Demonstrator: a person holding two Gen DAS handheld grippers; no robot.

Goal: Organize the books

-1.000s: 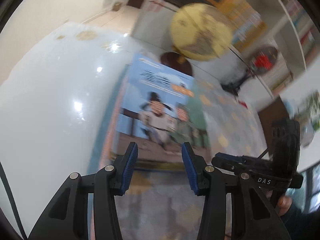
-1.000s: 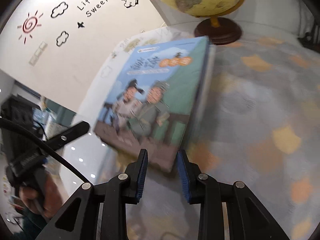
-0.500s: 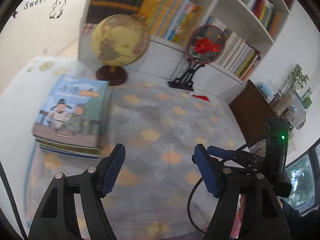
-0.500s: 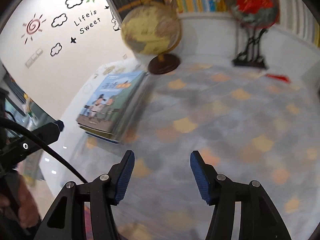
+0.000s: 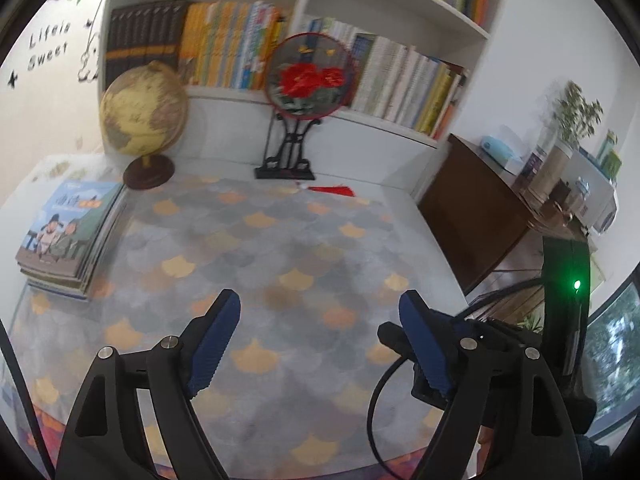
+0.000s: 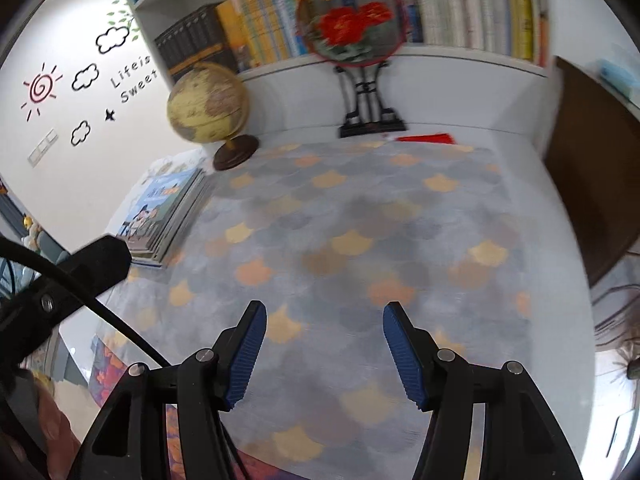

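Left gripper (image 5: 320,336): 2 blue-padded jaws spread wide, just opened further, nothing held between them, tilted downward. Right gripper (image 6: 324,350): jaws parted, just opened, nothing gripped, tilted downward. Each gripper is partly seen in the other's view.

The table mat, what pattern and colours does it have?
The mat has grey fish-scale shapes with scattered orange and yellow ones; it shows best in the left wrist view.
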